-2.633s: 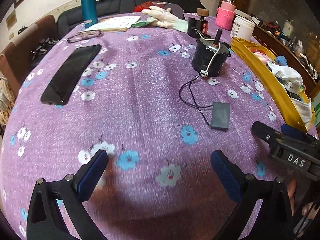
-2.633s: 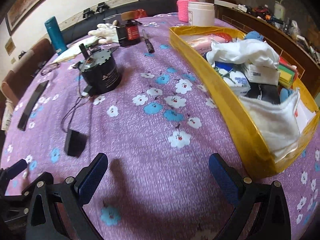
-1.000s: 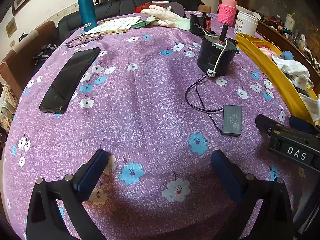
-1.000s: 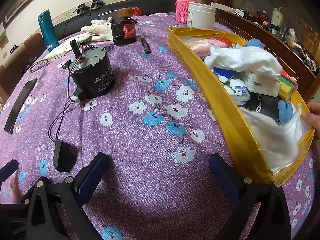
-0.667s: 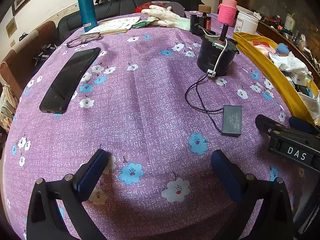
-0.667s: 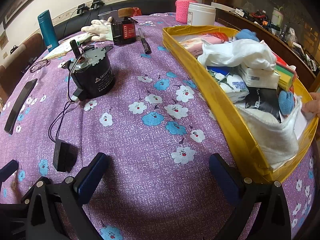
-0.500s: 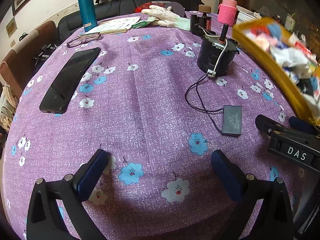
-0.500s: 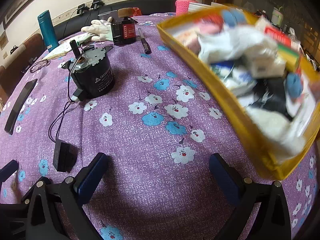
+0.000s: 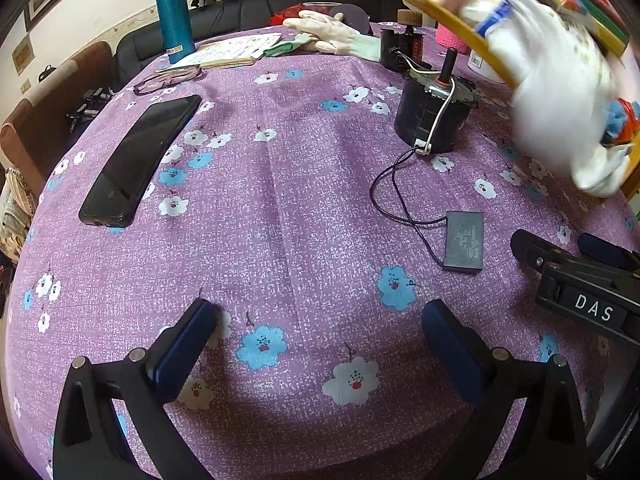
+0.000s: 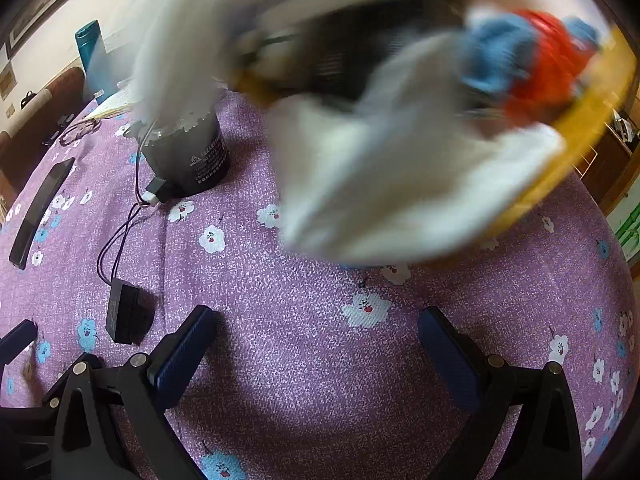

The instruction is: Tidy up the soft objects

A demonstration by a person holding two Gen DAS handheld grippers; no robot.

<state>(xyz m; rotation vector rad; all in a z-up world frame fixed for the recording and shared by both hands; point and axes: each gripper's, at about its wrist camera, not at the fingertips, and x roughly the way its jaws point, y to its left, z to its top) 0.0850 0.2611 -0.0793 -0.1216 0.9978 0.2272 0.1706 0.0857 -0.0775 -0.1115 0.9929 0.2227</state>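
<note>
Overhead, the yellow tray (image 10: pixel 576 152) is tipped steeply above the surface (image 9: pixel 280 240), its open side turned downward toward the purple flowered cloth; in the left wrist view its long axis runs from upper left down to the right edge (image 9: pixel 452 20). Its soft contents are blurred and spilling out. One large white cloth (image 10: pixel 400 184) hangs over the lower rim and droops toward the surface, a second white piece (image 10: pixel 172 40) trails off at the tray's far end, and a blue fluffy item (image 10: pixel 492 60) sits against a red one (image 10: pixel 544 72) near the raised corner. How many more pieces are inside cannot be told through the blur.

The left gripper (image 9: pixel 320 344) has its jaws spread wide and holds nothing, low over the cloth. The right gripper (image 10: pixel 316 344) likewise has its jaws wide apart and empty, just beneath the falling white cloth; its body also shows at the right edge of the left wrist view (image 9: pixel 580 280).

On the surface stand one black cylindrical motor (image 9: pixel 434 120), its thin wire leading to one small black box (image 9: pixel 464 240). Farther left lie one black phone (image 9: pixel 140 160), one pair of glasses (image 9: pixel 168 80), one teal bottle (image 9: pixel 174 12) and a pale glove (image 9: pixel 332 34).
</note>
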